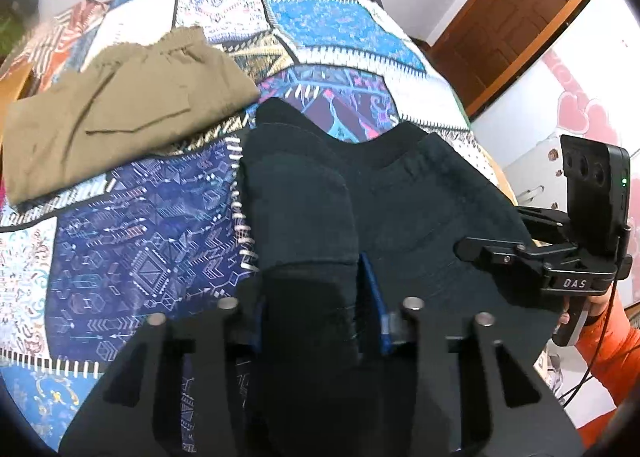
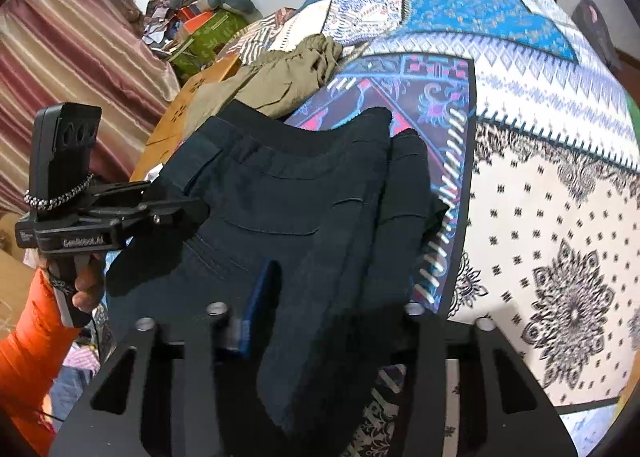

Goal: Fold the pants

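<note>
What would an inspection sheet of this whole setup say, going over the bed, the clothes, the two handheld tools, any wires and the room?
Surface: patchwork bedspread in blue, white and purple, covering the bed.
Job's things: dark pants, bunched, lifted at the near edge by both tools.
Clutter: khaki pants already folded, lying beyond the dark pair; pile of boxes and fabric beside the bed.
Grippers: left gripper shut on a fold of the dark pants; right gripper shut on the same pants.
Cables: thin black cable hanging past the orange sleeve.
Surroundings: wooden door, striped curtain, white wall.
</note>
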The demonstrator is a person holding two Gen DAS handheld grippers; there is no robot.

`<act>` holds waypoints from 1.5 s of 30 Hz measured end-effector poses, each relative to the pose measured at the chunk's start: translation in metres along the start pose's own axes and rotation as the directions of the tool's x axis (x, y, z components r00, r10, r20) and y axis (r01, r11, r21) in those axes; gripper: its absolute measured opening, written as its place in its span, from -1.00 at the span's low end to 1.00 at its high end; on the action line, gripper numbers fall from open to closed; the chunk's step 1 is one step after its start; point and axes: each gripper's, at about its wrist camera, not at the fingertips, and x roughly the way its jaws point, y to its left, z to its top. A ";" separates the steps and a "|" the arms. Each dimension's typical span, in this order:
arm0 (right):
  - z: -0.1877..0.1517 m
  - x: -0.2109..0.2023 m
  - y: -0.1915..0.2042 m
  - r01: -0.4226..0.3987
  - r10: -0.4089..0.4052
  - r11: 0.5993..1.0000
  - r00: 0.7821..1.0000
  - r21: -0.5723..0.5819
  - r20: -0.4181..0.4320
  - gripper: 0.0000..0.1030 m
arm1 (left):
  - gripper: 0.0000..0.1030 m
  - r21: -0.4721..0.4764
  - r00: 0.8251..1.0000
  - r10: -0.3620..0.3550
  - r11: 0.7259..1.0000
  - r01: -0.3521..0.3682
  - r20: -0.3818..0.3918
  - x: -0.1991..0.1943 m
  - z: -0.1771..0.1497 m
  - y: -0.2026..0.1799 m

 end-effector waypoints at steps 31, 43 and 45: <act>0.144 0.000 0.101 0.073 -0.003 0.966 0.963 -0.250 0.270 -0.55 | -0.47 -0.044 0.907 0.177 0.984 -0.174 0.381 -0.140 0.084 0.064; 0.201 0.087 0.102 0.062 -0.009 0.970 0.976 -0.235 0.218 -0.55 | -0.47 -0.122 0.920 0.241 0.969 -0.214 0.308 -0.099 0.131 0.160; 0.207 0.103 0.098 0.059 -0.012 0.972 0.979 -0.229 0.204 -0.55 | -0.47 -0.130 0.924 0.246 0.968 -0.217 0.294 -0.088 0.133 0.172</act>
